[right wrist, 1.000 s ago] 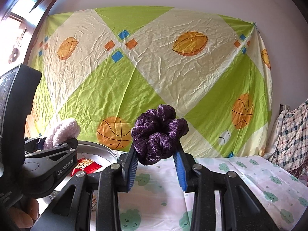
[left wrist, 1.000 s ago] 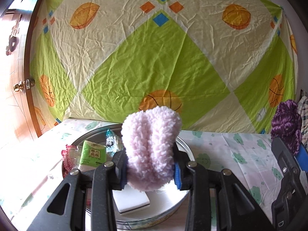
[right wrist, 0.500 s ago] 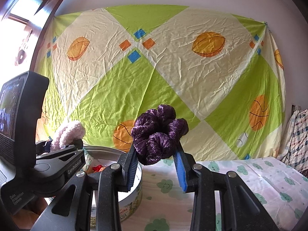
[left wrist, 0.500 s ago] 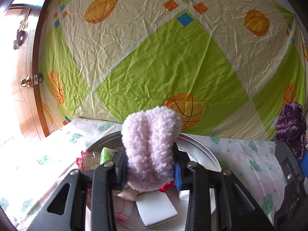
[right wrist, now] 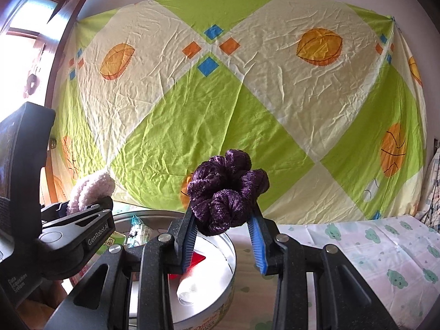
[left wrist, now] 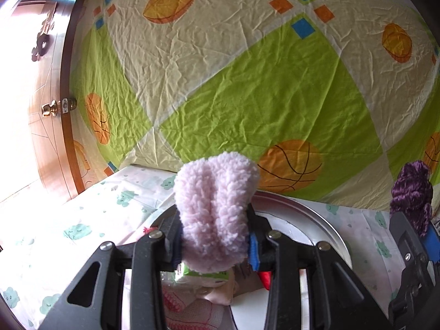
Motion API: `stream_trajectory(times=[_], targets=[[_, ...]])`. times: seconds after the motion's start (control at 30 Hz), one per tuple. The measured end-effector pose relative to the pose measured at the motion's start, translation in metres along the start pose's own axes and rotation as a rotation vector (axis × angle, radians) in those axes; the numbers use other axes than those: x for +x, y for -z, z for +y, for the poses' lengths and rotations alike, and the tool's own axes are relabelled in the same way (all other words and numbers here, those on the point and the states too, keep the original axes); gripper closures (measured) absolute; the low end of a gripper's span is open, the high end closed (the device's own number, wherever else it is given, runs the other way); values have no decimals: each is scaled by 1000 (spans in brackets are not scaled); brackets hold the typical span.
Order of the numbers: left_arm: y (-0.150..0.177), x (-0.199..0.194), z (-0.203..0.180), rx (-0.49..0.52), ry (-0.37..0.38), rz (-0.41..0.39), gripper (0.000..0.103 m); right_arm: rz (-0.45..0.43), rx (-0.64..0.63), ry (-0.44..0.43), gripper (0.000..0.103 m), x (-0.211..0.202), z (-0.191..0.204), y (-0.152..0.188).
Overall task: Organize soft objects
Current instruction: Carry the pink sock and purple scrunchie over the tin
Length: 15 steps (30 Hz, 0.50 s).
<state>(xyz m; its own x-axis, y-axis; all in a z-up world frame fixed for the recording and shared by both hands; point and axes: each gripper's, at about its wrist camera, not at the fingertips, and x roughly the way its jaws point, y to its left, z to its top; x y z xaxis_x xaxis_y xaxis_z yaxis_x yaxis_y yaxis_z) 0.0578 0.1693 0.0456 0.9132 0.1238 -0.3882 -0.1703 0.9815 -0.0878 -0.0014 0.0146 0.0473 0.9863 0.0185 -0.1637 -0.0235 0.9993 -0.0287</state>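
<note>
My left gripper (left wrist: 214, 240) is shut on a fluffy pale pink soft object (left wrist: 216, 214), held upright above a round metal tin (left wrist: 324, 228). The pink object (right wrist: 90, 189) and the left gripper (right wrist: 79, 214) also show at the left of the right wrist view. My right gripper (right wrist: 224, 229) is shut on a dark purple scrunchie (right wrist: 227, 191), above the right rim of the tin (right wrist: 220, 286). The scrunchie (left wrist: 411, 192) appears at the right edge of the left wrist view. The tin holds small packets, a red piece and a white item.
A table with a cloud-print cloth (right wrist: 385, 250) carries the tin. A green and cream sheet (right wrist: 247, 115) hangs close behind. A wooden door (left wrist: 41, 126) stands at the left, checked fabric (right wrist: 434, 187) at the far right.
Both grippers have shifted sideways with their loads, so the tin and backdrop slide right in both views. The tin now sits under both grippers. The grips are unchanged.
</note>
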Motion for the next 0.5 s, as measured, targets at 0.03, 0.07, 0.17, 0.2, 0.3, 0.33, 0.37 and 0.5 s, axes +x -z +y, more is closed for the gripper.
stream_trajectory(times=[0.03, 0.07, 0.17, 0.2, 0.3, 0.33, 0.37, 0.5], targets=[[-1, 3, 2, 1, -6, 6, 68, 9, 13, -3, 65, 4, 1, -1], [-3, 7, 5, 4, -12, 15, 68, 20, 24, -8, 65, 8, 3, -1], [-5, 15, 10, 10, -32, 28, 68, 49, 43, -23, 65, 21, 7, -3], [-6, 18, 12, 11, -38, 30, 68, 57, 42, -26, 65, 25, 10, -4], [-10, 26, 16, 17, -46, 44, 68, 78, 36, -33, 65, 36, 16, -6], [-11, 28, 17, 21, -49, 44, 68, 87, 34, -38, 65, 40, 19, -7], [-12, 30, 18, 25, -52, 46, 68, 97, 33, -43, 65, 44, 21, -9], [-18, 42, 23, 34, -65, 80, 68, 150, 32, -70, 65, 61, 27, -16]])
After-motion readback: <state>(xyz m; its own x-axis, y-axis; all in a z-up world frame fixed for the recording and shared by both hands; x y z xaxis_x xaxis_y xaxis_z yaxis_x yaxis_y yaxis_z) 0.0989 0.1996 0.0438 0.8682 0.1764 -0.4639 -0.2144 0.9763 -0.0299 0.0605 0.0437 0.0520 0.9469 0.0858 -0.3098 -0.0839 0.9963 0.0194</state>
